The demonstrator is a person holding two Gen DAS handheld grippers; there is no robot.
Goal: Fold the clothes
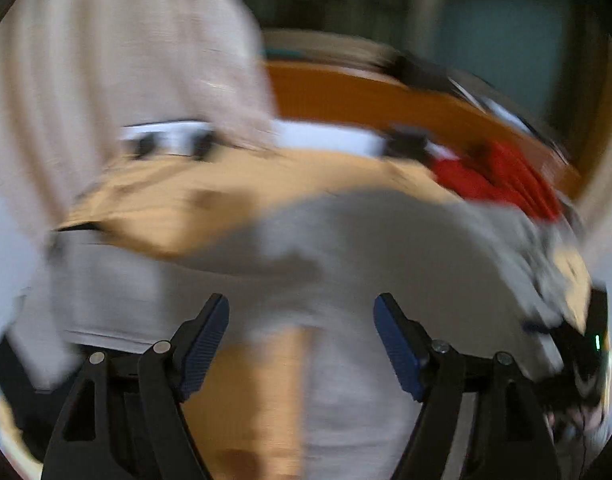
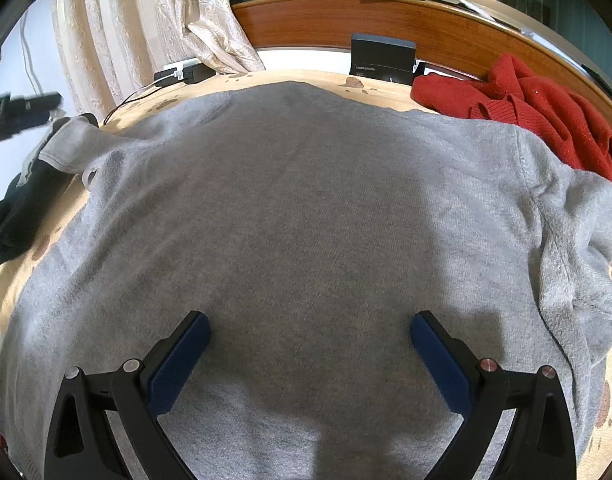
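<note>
Two tongs stand open and empty. In the right wrist view the grey sweater [image 2: 306, 208] lies flat on the bench [image 2: 385, 88], filling the centre, directly ahead of the right tongs [image 2: 309, 340]; its sleeve [image 2: 70, 144] reaches the upper left, nearer the left tongs [image 1: 302, 328], blurred there.

Grey sweater [image 2: 306, 208]: soft matt knit, fine fuzzy nap. Red sweater [image 2: 537, 108] beside its right shoulder: coarser ribbed knit. Table [image 2: 369, 84] under it: pale matt, brown speckles. Rail [image 2: 345, 20] behind: glossy varnished wood. Curtain [image 2: 146, 20]: cream embossed cloth. Right gripper [image 2: 309, 360]: matt black plastic, blue ribbed pads, metal pins.
</note>
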